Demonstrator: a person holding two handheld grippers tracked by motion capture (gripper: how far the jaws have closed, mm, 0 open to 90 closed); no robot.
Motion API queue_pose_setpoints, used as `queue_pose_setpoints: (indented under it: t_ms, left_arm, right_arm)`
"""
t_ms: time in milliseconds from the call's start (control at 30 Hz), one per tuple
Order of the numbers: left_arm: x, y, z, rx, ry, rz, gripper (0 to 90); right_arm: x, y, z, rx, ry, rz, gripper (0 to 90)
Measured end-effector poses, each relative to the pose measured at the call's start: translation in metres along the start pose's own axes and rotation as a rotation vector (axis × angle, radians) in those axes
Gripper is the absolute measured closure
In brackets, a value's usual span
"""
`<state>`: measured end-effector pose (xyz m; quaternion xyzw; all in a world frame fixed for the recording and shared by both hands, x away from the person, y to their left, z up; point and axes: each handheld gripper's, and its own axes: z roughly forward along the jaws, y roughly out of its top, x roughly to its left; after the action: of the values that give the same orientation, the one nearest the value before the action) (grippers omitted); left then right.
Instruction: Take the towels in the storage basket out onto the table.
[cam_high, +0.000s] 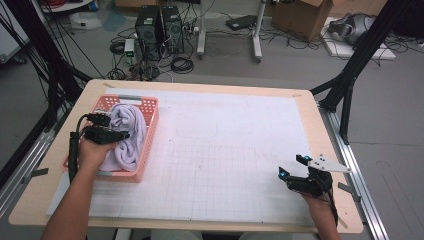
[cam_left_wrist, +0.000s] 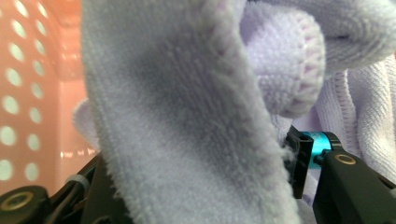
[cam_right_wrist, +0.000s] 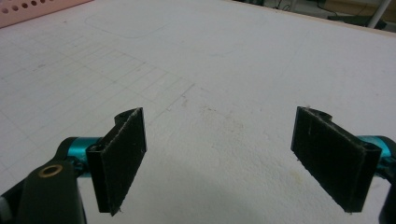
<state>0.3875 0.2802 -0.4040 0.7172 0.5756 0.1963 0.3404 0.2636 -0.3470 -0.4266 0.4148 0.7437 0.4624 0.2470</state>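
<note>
A pale lilac towel (cam_high: 131, 131) lies bunched in a pink plastic basket (cam_high: 151, 131) at the table's left. My left gripper (cam_high: 117, 128) reaches into the basket from its near-left side. In the left gripper view a thick fold of the towel (cam_left_wrist: 187, 116) hangs between the jaws and brushes the right pad (cam_left_wrist: 299, 163); the left pad is hidden behind the cloth, and the fold looks unsqueezed. The basket's perforated wall (cam_left_wrist: 28, 93) stands at the left of that view. My right gripper (cam_high: 292, 166) rests low over the mat at the near right, open (cam_right_wrist: 219, 154), with nothing between its pads.
A white gridded mat (cam_high: 225, 150) covers most of the wooden table (cam_high: 310, 100). Beyond the far edge are computer towers (cam_high: 160, 30), cables and a cardboard box (cam_high: 305, 17) on the floor. Black frame legs (cam_high: 350, 75) stand at the right.
</note>
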Motion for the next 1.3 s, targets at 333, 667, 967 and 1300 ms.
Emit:
queue_pose_setpoints:
  t_ms: [333,667,967,1300]
  left_arm:
    - [0.005,-0.002,-0.033,-0.282,-0.028,0.006,47.8]
    - [0.011,-0.007,-0.066,-0.546,-0.089,0.042,47.3]
    - [0.001,-0.003,-0.085,-0.698,-0.235,0.086,47.0]
    - [-0.033,0.011,-0.096,-0.745,-0.400,0.166,46.8]
  right_arm:
    - [0.000,-0.001,-0.002,-0.005,-0.002,0.002,16.9]
    - [0.001,0.000,-0.002,-0.010,0.000,-0.010,16.9]
    - [0.002,0.001,-0.001,-0.006,0.001,-0.011,16.9]
    - [0.003,0.001,-0.002,-0.010,0.004,-0.016,16.9]
